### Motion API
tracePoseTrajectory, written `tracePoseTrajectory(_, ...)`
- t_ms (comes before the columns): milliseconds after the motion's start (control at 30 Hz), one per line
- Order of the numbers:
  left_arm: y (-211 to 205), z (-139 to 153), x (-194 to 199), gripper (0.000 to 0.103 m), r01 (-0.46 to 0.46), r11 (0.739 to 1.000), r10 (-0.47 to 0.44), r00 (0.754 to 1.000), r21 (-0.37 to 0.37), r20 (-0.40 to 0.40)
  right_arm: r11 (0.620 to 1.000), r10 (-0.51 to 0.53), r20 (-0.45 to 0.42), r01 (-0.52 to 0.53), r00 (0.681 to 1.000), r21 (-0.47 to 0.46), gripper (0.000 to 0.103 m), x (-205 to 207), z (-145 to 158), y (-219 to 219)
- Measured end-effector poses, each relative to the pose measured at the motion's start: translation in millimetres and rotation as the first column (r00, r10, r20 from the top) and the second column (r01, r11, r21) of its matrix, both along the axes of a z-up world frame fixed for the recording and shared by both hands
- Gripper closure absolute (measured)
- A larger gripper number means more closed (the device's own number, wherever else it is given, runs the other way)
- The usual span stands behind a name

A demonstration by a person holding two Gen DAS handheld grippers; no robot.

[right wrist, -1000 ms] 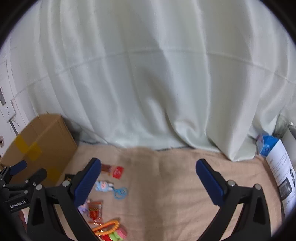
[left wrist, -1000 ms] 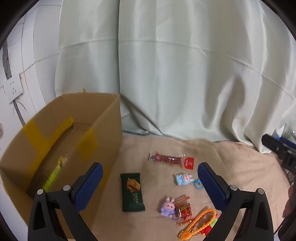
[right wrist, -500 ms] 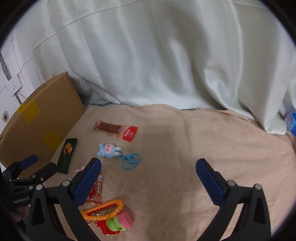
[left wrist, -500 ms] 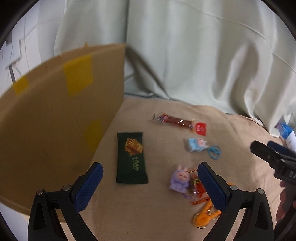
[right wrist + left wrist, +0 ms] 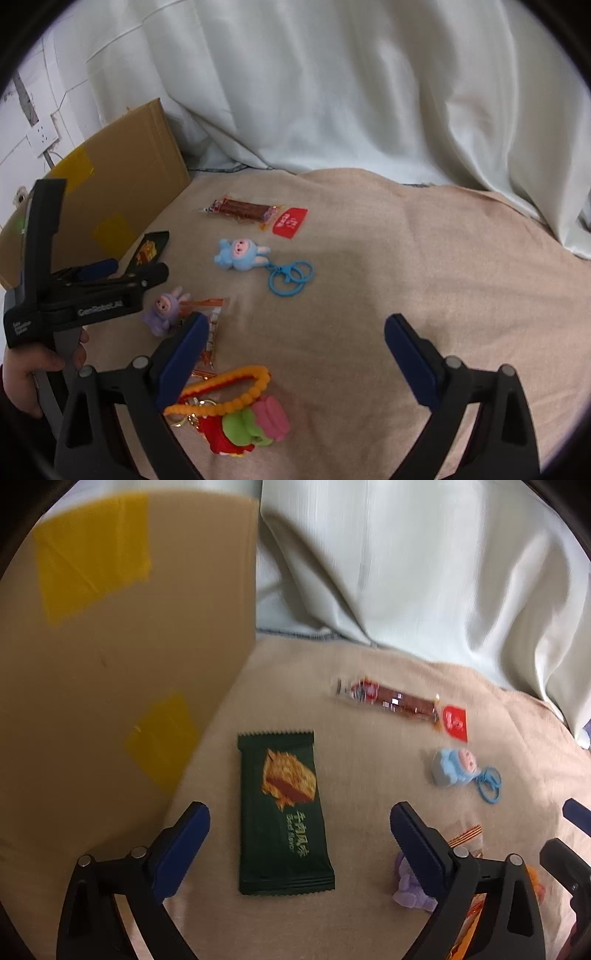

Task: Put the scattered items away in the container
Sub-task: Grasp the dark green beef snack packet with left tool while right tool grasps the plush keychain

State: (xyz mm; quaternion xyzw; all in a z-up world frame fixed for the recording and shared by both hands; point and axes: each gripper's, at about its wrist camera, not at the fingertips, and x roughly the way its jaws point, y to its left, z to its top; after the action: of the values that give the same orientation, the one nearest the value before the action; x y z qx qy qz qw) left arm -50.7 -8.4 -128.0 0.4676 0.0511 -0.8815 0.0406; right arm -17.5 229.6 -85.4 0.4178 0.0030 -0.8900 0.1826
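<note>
My left gripper (image 5: 299,816) is open, low over the beige cloth, with its fingers on either side of a dark green snack packet (image 5: 282,812) that lies flat beside the cardboard box (image 5: 110,646). My right gripper (image 5: 295,325) is also open and holds nothing; it hovers over bare cloth. By its left finger lie an orange bead keychain with red, green and pink charms (image 5: 236,406) and a purple bunny charm (image 5: 164,308). Further off lie a blue bunny keychain (image 5: 240,254) and a red sausage stick (image 5: 240,208). The box's inside is hidden.
A pale curtain (image 5: 332,92) hangs behind the cloth-covered surface (image 5: 424,258). A small red sachet (image 5: 290,221) lies by the sausage stick and an orange-striped sachet (image 5: 208,332) by the purple bunny. A hand (image 5: 26,373) holds the left gripper (image 5: 129,271). A wall socket (image 5: 40,138) is at far left.
Both grippers have dropped and tilted down toward the cloth. The left one has closed in on the green packet, and the box side now fills its left view. Both stayed open.
</note>
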Motion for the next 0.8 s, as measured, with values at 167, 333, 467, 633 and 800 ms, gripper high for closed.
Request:
tracePoseTrajectory(167, 2.9, -2.2, -1.7, 0.056, 0.016, 0.999, -0.017, 1.0, -0.045, -0.02, 1.0, 0.008, -0.005, -0.008, 1.0, 0.002, 0.005, 7.3, -2.5, -0.6)
tracePoseTrajectory(333, 5.5, 3.6, 1.0, 0.061, 0.072, 0.997, -0.072, 0.997, -0.022, -0.008, 0.999, 0.049, 0.02, -0.049, 0.999, 0.024, 0.006, 12.8, -12.5, -5.9)
tracePoseTrajectory(467, 9.9, 12.9, 10.1, 0.061, 0.081, 0.996, -0.082, 0.996, -0.035, -0.031, 0.997, 0.081, 0.022, -0.081, 0.996, 0.013, 0.007, 21.2, -10.3, -8.5)
tracePoseTrajectory(633, 8.8, 17.3, 23.3, 0.061, 0.081, 0.996, -0.082, 0.996, -0.045, -0.043, 0.983, 0.177, 0.013, -0.177, 0.984, 0.054, 0.007, 34.9, -13.6, -18.5)
tracePoseTrajectory(800, 12.3, 18.5, 31.4, 0.061, 0.093, 0.994, -0.095, 0.995, -0.054, -0.04, 0.976, 0.217, 0.04, -0.218, 0.975, 0.021, 0.013, 40.4, -17.0, -17.1)
